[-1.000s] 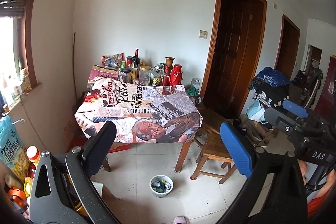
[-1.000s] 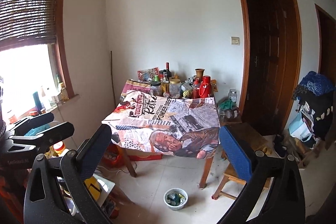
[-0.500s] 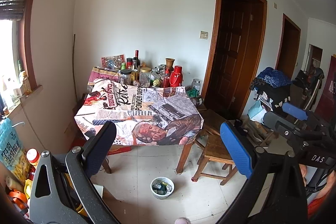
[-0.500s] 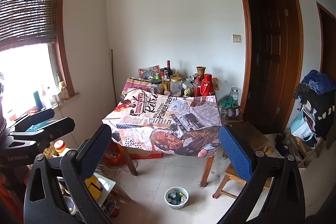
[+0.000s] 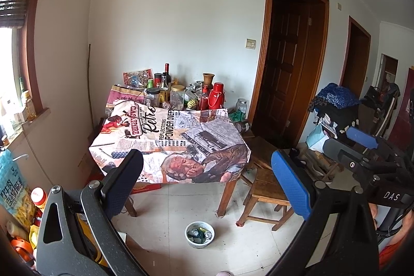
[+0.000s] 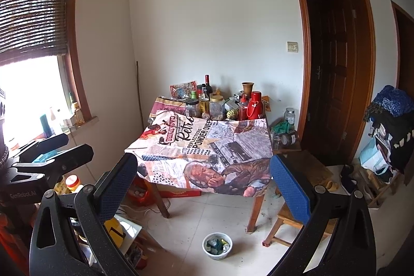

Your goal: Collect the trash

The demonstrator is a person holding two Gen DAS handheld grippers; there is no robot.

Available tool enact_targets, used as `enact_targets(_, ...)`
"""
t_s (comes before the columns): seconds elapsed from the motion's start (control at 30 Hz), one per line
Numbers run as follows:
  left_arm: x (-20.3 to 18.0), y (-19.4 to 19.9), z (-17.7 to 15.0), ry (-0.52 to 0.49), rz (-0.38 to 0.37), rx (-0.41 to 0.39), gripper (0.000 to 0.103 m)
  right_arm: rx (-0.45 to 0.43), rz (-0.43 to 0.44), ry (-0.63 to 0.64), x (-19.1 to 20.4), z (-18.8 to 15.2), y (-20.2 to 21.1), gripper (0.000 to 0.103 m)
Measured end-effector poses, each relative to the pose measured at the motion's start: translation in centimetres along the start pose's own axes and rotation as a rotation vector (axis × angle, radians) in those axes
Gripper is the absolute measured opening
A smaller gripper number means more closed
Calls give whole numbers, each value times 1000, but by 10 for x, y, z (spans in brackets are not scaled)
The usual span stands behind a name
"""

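Frankly, the scraps in the white trash bowl [image 5: 199,234] are too small to identify, and the table's [image 5: 227,194] far legs are hidden under the printed tablecloth [image 5: 170,144]. The bowl sits on the floor by the front table leg, at 6 o'clock below the gap of the left gripper [image 5: 207,185] and right gripper [image 6: 203,185], both gaping wide and empty.

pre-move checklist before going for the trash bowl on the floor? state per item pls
1. Left gripper open, nothing held: ok.
2. Right gripper open, nothing held: ok.
3. Bowl in view, upright on the floor: ok.
4. Bowl already holds scraps; room for more: cannot tell.
5. Floor path to bowl free: ok; table leg and stool stand close on the right.
6. Loose trash to collect located: cannot tell.
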State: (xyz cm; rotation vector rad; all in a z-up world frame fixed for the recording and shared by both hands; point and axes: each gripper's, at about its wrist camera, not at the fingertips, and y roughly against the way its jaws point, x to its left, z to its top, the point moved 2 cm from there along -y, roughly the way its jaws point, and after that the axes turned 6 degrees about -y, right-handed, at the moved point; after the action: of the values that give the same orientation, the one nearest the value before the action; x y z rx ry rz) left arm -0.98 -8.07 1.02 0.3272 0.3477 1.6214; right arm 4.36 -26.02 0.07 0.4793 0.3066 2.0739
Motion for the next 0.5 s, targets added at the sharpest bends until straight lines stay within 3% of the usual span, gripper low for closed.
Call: enact_targets(0.5,-4,-6,6,9,17,0,100,13,3,-4,1,4,-9,102)
